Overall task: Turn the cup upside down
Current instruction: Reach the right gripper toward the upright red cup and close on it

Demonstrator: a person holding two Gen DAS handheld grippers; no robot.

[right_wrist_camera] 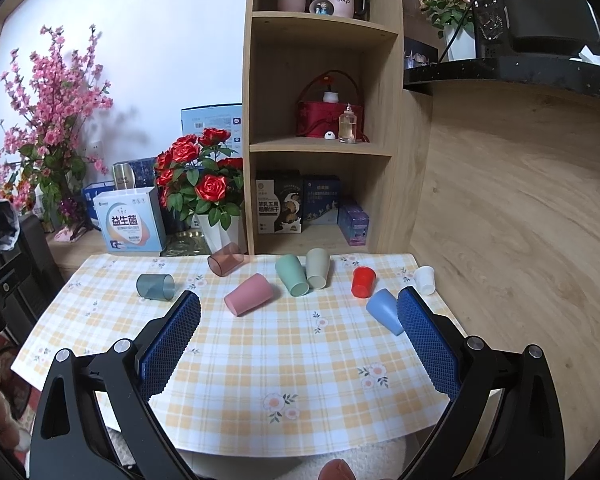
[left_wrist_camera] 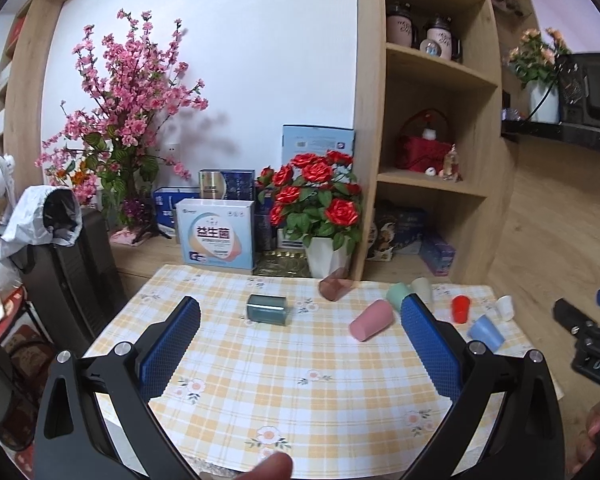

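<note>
Several cups lie on their sides on a yellow checked tablecloth [right_wrist_camera: 260,360]: a clear grey-blue cup [right_wrist_camera: 155,286], a clear brown cup [right_wrist_camera: 225,264], a pink cup [right_wrist_camera: 249,294], a green cup [right_wrist_camera: 292,275], a beige cup [right_wrist_camera: 316,268], a red cup [right_wrist_camera: 363,281], a blue cup [right_wrist_camera: 385,309] and a white cup [right_wrist_camera: 425,279]. My right gripper [right_wrist_camera: 300,308] is open and empty, above the near table, short of the cups. My left gripper [left_wrist_camera: 300,316] is open and empty; the grey-blue cup [left_wrist_camera: 267,309] and pink cup [left_wrist_camera: 371,319] lie beyond its fingertips.
A white pot of red roses [right_wrist_camera: 204,196] and a probiotic box [right_wrist_camera: 130,226] stand behind the table. A wooden shelf unit [right_wrist_camera: 324,120] rises at the back. A black chair [left_wrist_camera: 72,272] stands left of the table. The right gripper [left_wrist_camera: 588,332] shows at the left view's right edge.
</note>
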